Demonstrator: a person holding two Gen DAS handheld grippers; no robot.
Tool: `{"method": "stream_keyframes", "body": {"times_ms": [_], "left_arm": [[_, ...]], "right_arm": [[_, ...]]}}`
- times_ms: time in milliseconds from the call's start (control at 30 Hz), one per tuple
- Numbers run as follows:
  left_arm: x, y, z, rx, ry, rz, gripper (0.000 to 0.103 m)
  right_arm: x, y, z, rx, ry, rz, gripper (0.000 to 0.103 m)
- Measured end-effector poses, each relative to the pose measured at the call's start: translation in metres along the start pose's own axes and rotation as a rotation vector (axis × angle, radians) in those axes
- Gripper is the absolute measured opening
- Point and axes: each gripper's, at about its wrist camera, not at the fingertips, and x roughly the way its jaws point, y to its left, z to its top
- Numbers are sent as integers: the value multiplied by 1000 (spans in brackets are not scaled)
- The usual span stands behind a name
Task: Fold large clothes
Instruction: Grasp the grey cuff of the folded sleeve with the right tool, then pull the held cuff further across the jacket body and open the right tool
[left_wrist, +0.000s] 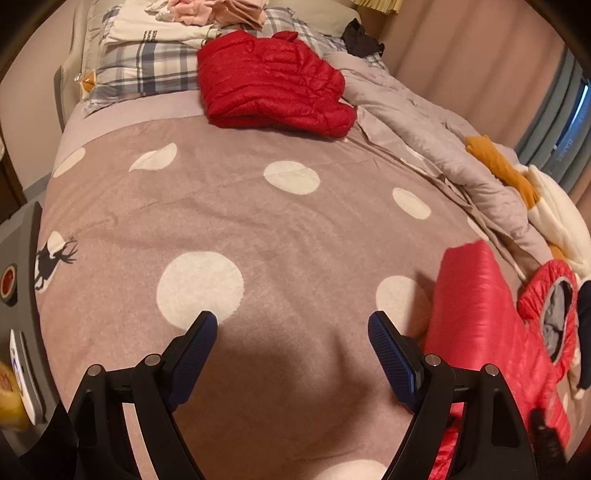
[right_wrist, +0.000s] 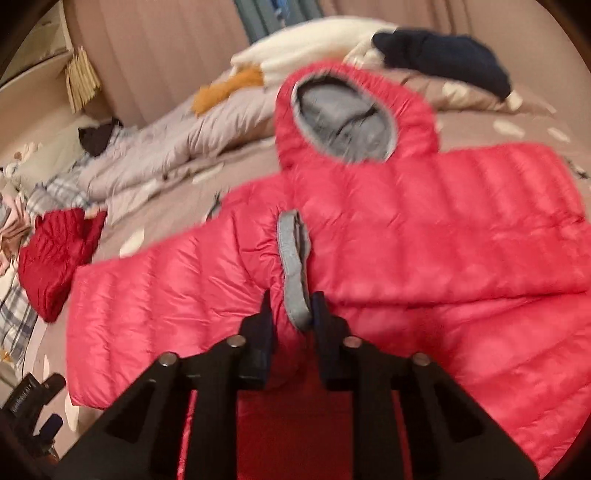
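A bright red hooded puffer jacket lies spread on the dotted mauve bedspread, with its grey-lined hood at the far end. One sleeve is folded across the body. My right gripper is shut on that sleeve's grey cuff, with a finger on each side of it. In the left wrist view the same jacket shows at the right edge. My left gripper hangs open over bare bedspread to the left of the jacket, holding nothing. A darker red jacket lies folded near the pillows.
A crumpled grey duvet runs along the bed's curtain side, with a white and mustard garment and a navy one on it. Plaid pillows and a pile of pale clothes fill the head end.
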Motion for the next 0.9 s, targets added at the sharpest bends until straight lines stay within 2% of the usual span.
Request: {"method": "stream_keyframes", "body": {"times_ms": [133, 267, 367, 500, 600, 733, 833, 900], "left_arm": [[-5, -5, -2, 13, -24, -5, 83], [-3, -10, -5, 16, -6, -20, 83], [1, -13, -6, 2, 20, -30, 83], [2, -17, -9, -18, 57, -64, 83], [1, -19, -9, -9, 49, -69, 83], [2, -19, -9, 3, 43, -60, 83], [6, -21, -8, -2, 49, -72, 83], [7, -22, -9, -4, 51, -67, 83]], "right_arm": [[-43, -25, 21, 11, -125, -16, 18], [-75, -56, 37, 16, -211, -118, 18], [-82, -76, 41, 24, -186, -140, 18], [-89, -91, 36, 27, -219, -217, 18], [-87, -114, 37, 82, -206, -245, 18], [-76, -145, 44, 105, -203, -386, 18], [-56, -169, 38, 114, -120, -399, 19], [-42, -176, 28, 97, -96, -428, 27]]}}
